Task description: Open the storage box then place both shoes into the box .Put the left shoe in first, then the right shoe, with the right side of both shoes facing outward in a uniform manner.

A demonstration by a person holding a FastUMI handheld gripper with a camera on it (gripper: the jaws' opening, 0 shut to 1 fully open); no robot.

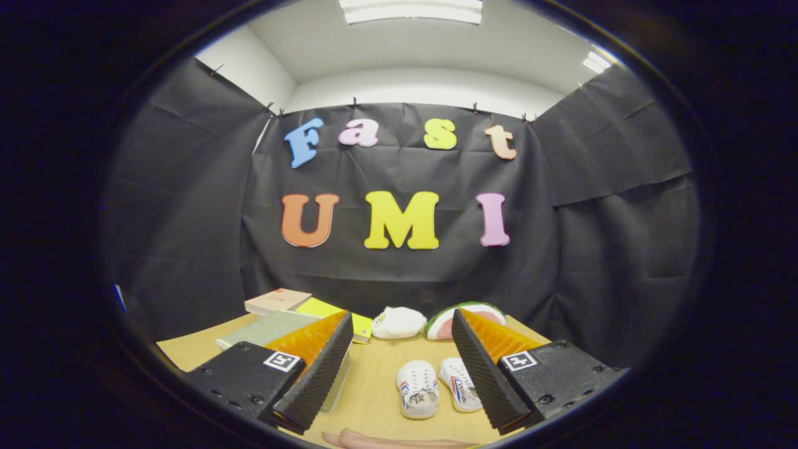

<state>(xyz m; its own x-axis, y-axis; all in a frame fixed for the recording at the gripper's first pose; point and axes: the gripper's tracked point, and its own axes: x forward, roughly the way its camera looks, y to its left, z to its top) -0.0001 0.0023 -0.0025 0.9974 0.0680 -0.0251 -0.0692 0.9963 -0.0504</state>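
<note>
Two small white shoes with red and blue stripes stand side by side on the wooden table (374,386), toes toward me: one shoe (418,388) between my fingers, the other shoe (458,381) partly behind the right finger. My gripper (399,368) hovers above the table, open, nothing between its fingers. The storage box, a flat grey-green case (268,328), lies behind the left finger with its lid down.
A book (277,300) and a yellow sheet (324,310) lie at the back left. A white plush toy (398,322) and a watermelon-slice plush (464,315) sit at the table's far edge. A person's fingers (393,441) show at the near edge.
</note>
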